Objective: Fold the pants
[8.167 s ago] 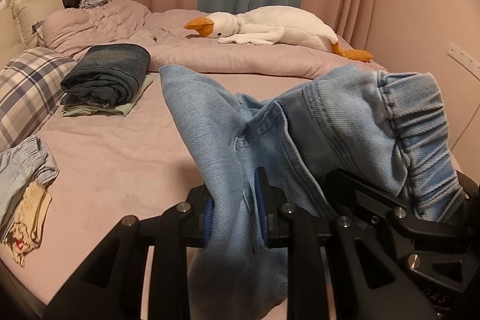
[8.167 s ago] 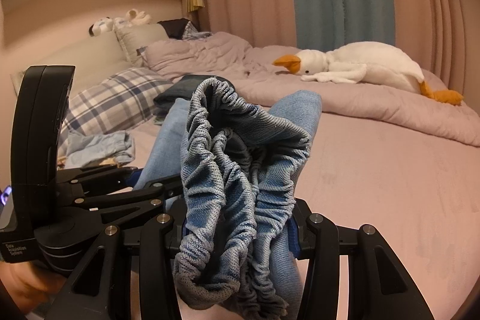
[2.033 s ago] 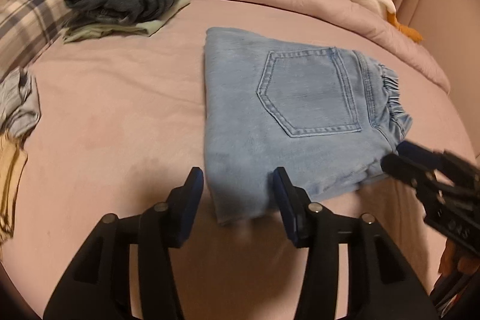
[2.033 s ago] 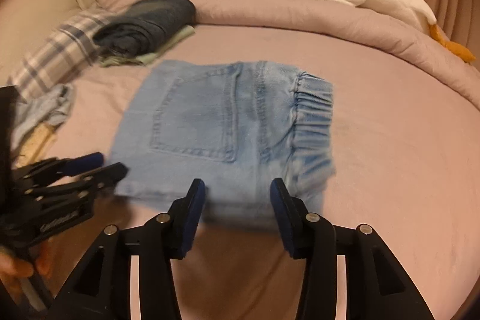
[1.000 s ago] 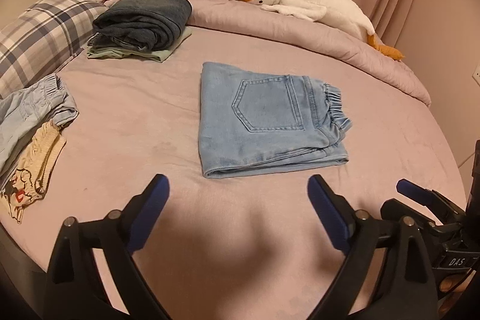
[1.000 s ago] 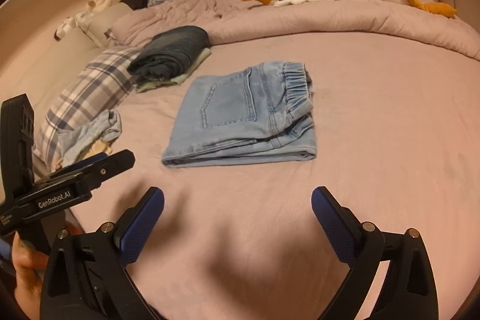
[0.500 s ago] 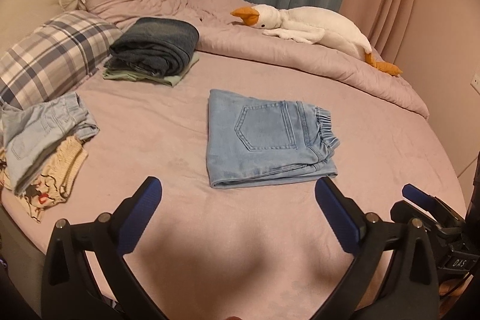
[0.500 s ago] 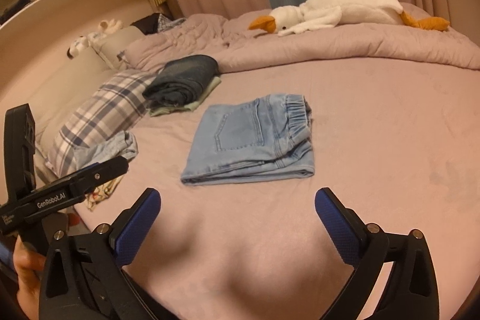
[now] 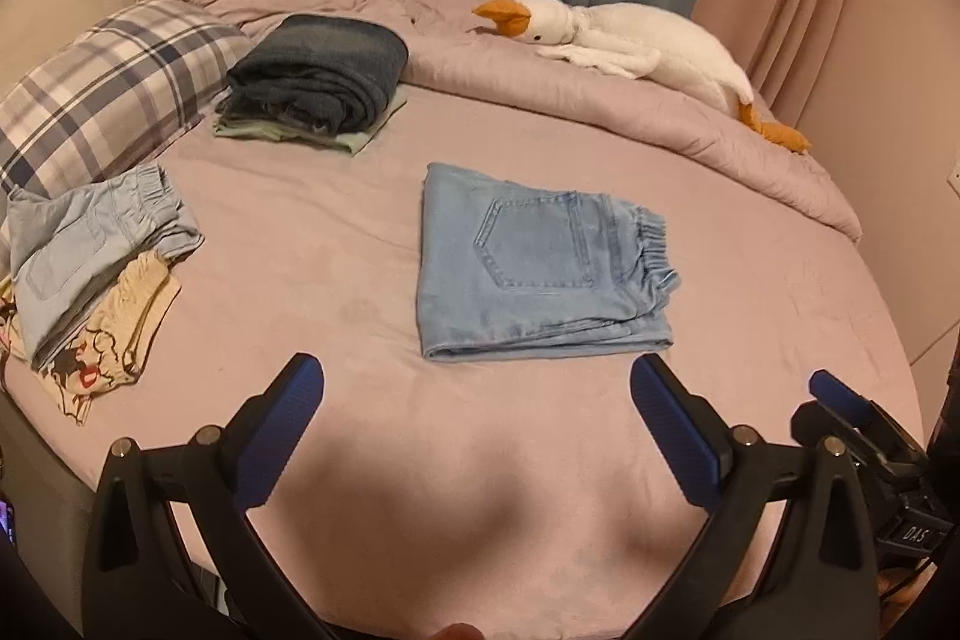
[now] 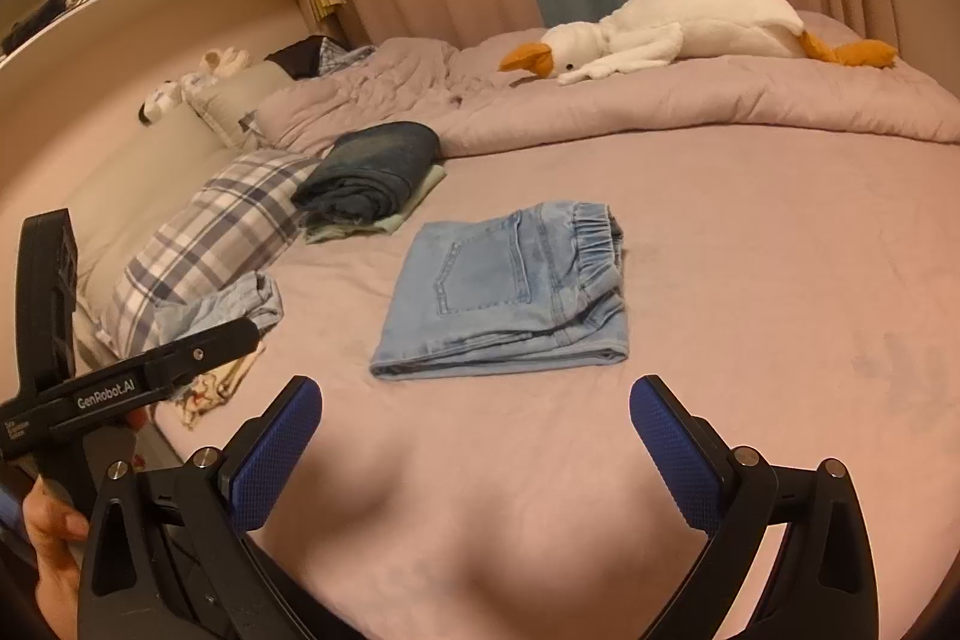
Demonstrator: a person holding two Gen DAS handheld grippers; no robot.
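Here the light-blue jeans [image 9: 534, 268] lie folded flat mid-bed on the pink sheet [image 9: 312, 232], back pocket up. The left gripper [image 9: 477, 415] and right gripper [image 10: 474, 430] hover nearer, both spread wide and empty.

left claw [image 9: 477, 388] spread wide, right claw [image 10: 474, 409] likewise

left wrist view: above the bed's [image 9: 312, 232] near edge, facing the curtains, pulled back. right wrist view: beside it, angled leftward. both share the folded jeans [image 9: 540, 268], centred, and plush goose [image 10: 678, 28].
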